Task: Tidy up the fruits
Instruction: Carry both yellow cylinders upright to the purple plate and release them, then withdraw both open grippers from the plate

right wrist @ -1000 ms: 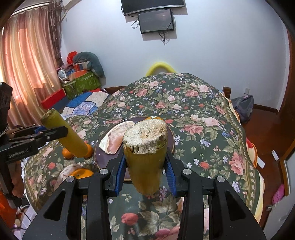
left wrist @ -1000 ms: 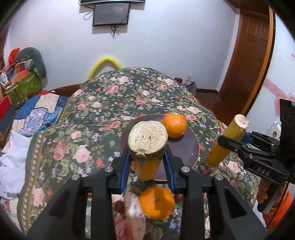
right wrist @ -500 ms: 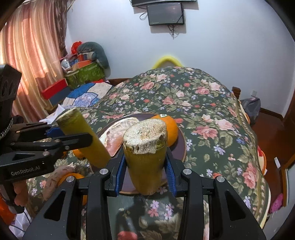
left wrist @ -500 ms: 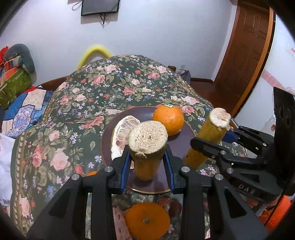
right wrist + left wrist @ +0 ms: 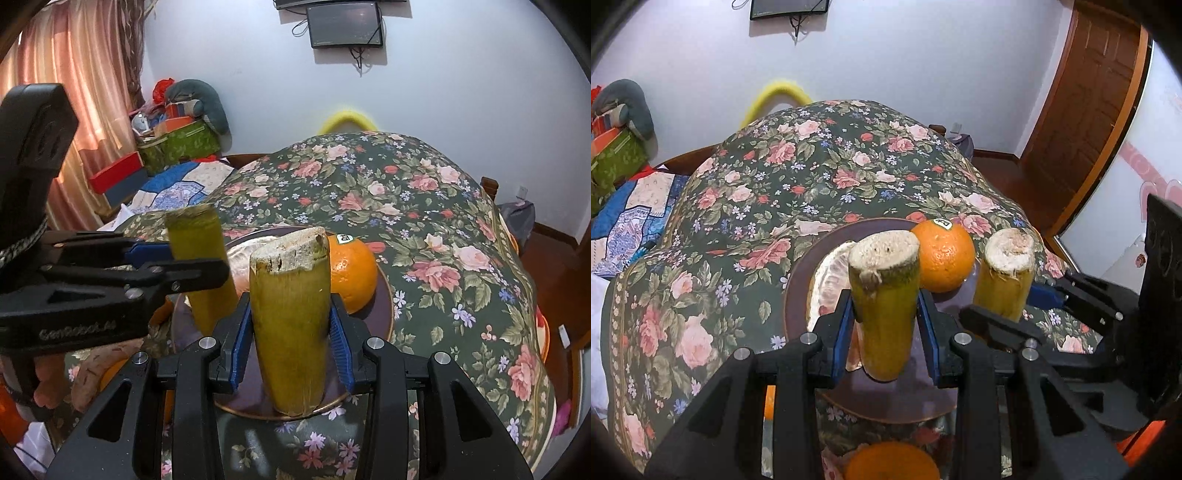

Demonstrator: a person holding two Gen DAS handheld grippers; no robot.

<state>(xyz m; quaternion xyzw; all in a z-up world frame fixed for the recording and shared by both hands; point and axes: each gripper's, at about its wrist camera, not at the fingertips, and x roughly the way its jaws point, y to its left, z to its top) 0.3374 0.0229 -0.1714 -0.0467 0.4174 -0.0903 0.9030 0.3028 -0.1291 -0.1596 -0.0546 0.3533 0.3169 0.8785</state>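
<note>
My left gripper (image 5: 884,325) is shut on a yellow-green sugarcane piece (image 5: 884,306), held upright over the dark brown plate (image 5: 798,291). My right gripper (image 5: 291,332) is shut on a second sugarcane piece (image 5: 291,332), also upright over the plate (image 5: 386,306). Each gripper shows in the other's view, close side by side: the right one (image 5: 1015,314) with its cane (image 5: 1006,277), the left one (image 5: 192,262) with its cane (image 5: 199,258). On the plate lie an orange (image 5: 943,256) with a sticker and a peeled pomelo segment (image 5: 827,280).
More oranges lie on the floral cloth (image 5: 757,206) in front of the plate (image 5: 892,463) and at its left (image 5: 110,373). The table's edge drops off at the right towards a wooden door (image 5: 1086,110). Boxes and bundles (image 5: 173,140) are stacked at the far left.
Both grippers have moved in over the plate and closer together, each still holding its cane piece. The plate and orange now look nearer.
</note>
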